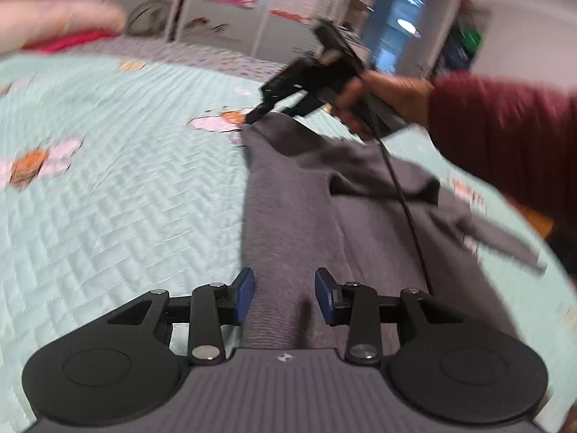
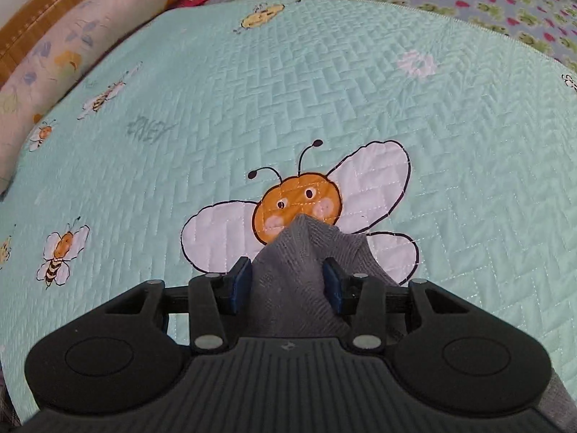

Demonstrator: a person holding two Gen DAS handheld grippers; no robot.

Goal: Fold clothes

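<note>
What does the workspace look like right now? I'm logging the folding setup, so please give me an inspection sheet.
Surface: mint quilted bedspread with bee prints, lying flat.
Job's things: grey knit garment spread on the bedspread, one sleeve trailing sideways.
Clutter: floral pillow at the bedspread's edge.
Grippers: left gripper open above the garment; right gripper has a bunched corner between its blue pads, grip cannot be told.
Cables: black cable hanging from the right gripper across the garment.
Surroundings: white shelving, blurred; person's maroon sleeve.
</note>
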